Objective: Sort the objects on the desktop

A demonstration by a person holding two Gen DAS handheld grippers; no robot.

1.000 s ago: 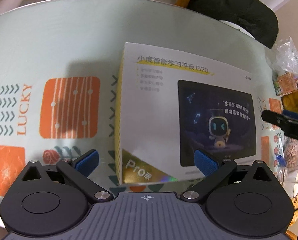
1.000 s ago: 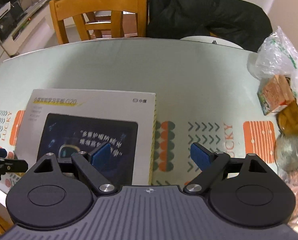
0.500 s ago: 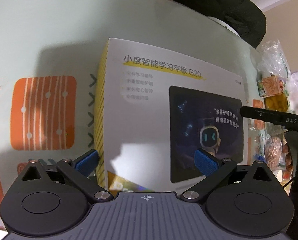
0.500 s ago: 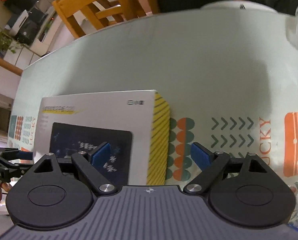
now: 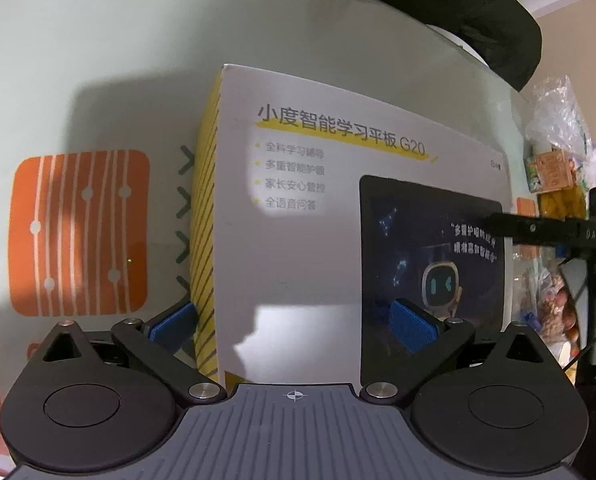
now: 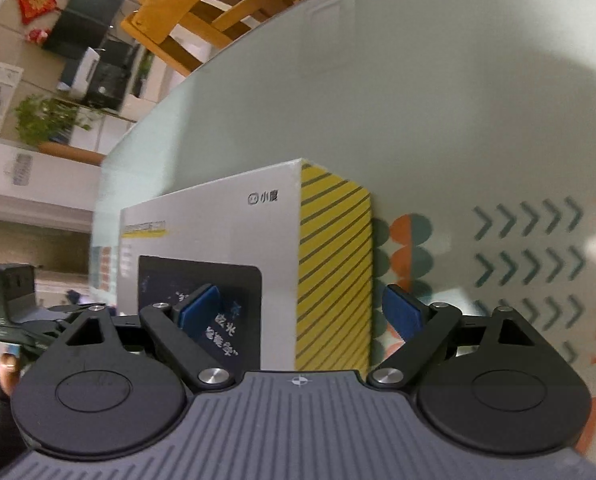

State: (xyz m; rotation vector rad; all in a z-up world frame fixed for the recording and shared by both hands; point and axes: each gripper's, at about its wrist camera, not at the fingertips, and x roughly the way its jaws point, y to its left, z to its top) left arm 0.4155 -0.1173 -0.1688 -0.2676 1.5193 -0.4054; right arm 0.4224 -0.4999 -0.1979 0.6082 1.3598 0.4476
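We log the tablet box (image 5: 318,240) as coated cardboard, smooth, faint sheen. Table (image 5: 97,60) top glossy, glass-like, printed pattern beneath. Left gripper (image 5: 293,322) and right gripper (image 6: 300,306): matt black plastic, ribbed grey base, steel pivots, rough blue pads (image 5: 412,324). Chair (image 6: 201,12) at 11 o'clock varnished wood. Bags (image 5: 558,120) at 2 o'clock crinkly clear plastic.

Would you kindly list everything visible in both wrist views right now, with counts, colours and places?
White cardboard tablet box with yellow striped sides: one, on table, between both claws.
Pale green glass table with orange patterned mat: one, under everything.
Clear plastic snack bags: several, table's right edge.
Black jacket: one, behind table.
Orange wooden chair: one, beyond table.
Green potted plant: one, background shelf.
Left claw: black, blue pads, open, straddling box's left edge.
Right claw: black, blue pads, open, straddling box's right edge.
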